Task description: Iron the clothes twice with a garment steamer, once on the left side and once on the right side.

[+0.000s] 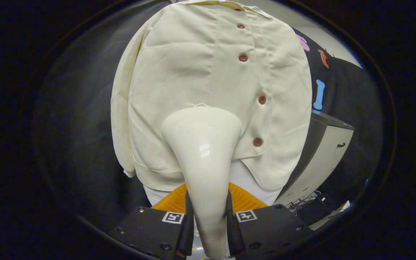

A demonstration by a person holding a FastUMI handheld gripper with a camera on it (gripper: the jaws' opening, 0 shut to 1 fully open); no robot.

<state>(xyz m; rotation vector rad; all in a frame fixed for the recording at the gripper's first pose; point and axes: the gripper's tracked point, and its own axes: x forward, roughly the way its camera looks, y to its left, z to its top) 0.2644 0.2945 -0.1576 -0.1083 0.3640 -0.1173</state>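
A cream button-up shirt (pixel 193 72) hangs straight ahead, with several brown buttons (pixel 243 57) running down its front. My gripper (pixel 208 216) is shut on the handle of a white garment steamer (pixel 202 144), both fingers pressing its narrow neck. The steamer widens to a flat head that meets the shirt's lower front, just left of the button line. An orange ribbed part (pixel 244 198) shows behind the steamer's neck, close above the fingers. A white cloth layer (pixel 244 180) hangs below the shirt's hem.
Black booth cloth (pixel 81 126) hangs behind and left of the shirt. A grey cabinet (pixel 323 155) with a dark handle stands to the right, with cables (pixel 302 200) on the floor by its base.
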